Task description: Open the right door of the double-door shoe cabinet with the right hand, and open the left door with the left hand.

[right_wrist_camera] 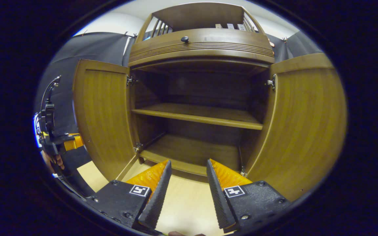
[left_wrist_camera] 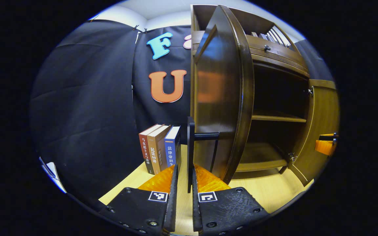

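Left hand-held gripper (left_wrist_camera: pixel 185 173) around door handle (left_wrist_camera: pixel 191 154)

Dark brown shoe cabinet (right_wrist_camera: pixel 205 49), pale wood floor (right_wrist_camera: pixel 189 203), black handle (left_wrist_camera: pixel 191 147).

place: staged booth, perhaps home-like | black cloth wall (left_wrist_camera: pixel 87 98) | wooden shoe cabinet (right_wrist_camera: pixel 202 49)

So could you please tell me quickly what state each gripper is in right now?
Left gripper: shut on the left door's handle.
Right gripper: open, holding nothing, in front of the open cabinet.
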`<state>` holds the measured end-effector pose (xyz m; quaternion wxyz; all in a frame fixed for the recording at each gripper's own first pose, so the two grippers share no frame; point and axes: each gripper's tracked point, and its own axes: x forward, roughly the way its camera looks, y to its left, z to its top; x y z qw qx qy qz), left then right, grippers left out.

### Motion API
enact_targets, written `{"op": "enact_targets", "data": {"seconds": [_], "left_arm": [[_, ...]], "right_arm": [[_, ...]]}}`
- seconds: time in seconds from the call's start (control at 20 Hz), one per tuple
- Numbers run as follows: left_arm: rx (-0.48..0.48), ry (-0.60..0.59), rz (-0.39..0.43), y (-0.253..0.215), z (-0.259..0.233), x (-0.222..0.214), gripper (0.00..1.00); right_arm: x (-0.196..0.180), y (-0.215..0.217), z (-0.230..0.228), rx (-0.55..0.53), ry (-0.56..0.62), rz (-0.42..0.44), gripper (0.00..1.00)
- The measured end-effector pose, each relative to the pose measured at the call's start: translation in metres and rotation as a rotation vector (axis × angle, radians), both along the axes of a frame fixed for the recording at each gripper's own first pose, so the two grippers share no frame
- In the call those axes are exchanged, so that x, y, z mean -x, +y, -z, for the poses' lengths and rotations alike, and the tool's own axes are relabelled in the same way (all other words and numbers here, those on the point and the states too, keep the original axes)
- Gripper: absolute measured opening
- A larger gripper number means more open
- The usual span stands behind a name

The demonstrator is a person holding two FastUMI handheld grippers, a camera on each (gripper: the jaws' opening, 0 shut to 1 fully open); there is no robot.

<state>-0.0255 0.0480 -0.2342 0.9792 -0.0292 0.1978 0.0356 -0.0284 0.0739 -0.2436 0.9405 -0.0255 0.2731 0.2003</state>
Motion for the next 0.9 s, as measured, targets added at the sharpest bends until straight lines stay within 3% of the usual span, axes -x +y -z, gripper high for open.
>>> {"op": "enact_targets", "data": {"seconds": [0.55, 0.6, 0.65, 0.75, 0.8, 0.85, 0.9], "left_arm": [[0.023, -0.007, 0.0, 0.04, -0.002, 0.013, 0.2], [0.016, 0.0, 0.002, 0.046, -0.001, 0.015, 0.36], [0.011, 0.006, -0.001, 0.049, -0.001, 0.017, 0.17], [-0.013, 0.011, -0.02, 0.062, -0.001, 0.021, 0.45], [-0.037, 0.014, -0.044, 0.072, -0.001, 0.025, 0.45], [-0.059, 0.018, -0.068, 0.081, -0.001, 0.026, 0.23], [-0.071, 0.022, -0.093, 0.088, -0.001, 0.03, 0.37]], "right_arm": [[-0.005, 0.018, 0.005, 0.027, 0.001, -0.007, 0.69], [-0.006, 0.019, 0.005, 0.032, -0.001, -0.007, 0.69], [-0.004, 0.021, 0.006, 0.036, 0.001, -0.007, 0.69], [-0.002, 0.024, 0.008, 0.04, 0.004, -0.009, 0.69], [-0.001, 0.025, 0.008, 0.042, 0.004, -0.009, 0.69], [-0.002, 0.025, 0.008, 0.044, 0.005, -0.009, 0.69], [-0.002, 0.025, 0.007, 0.044, 0.004, -0.008, 0.69]]}}
